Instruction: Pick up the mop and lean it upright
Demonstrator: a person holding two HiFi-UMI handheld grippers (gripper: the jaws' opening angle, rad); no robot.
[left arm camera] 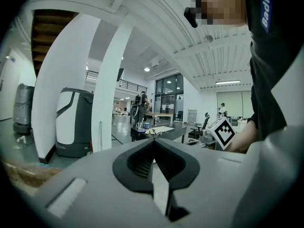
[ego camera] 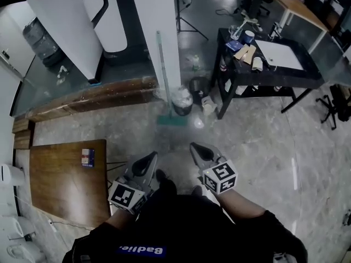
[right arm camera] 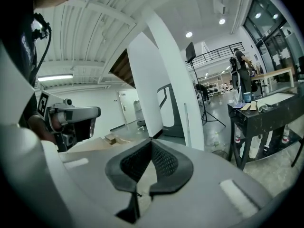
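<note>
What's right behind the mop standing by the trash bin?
A white pillar. The mop leans upright against its face, with its head on the floor. The pillar blocks whatever lies directly beyond it, and the handle covers a thin strip of the pillar.

"Badli…" on dark shirt (ego camera: 186, 223)

Mop (ego camera: 164, 78) — long, thin, pale handle (ego camera: 161, 53) with a flat teal head (ego camera: 173, 121). It stands close to upright. The head rests on the grey floor (ego camera: 247, 147) at the foot of the white pillar (ego camera: 153, 15) — the handle leans back against the pillar's face, its top ending partway up.
</note>
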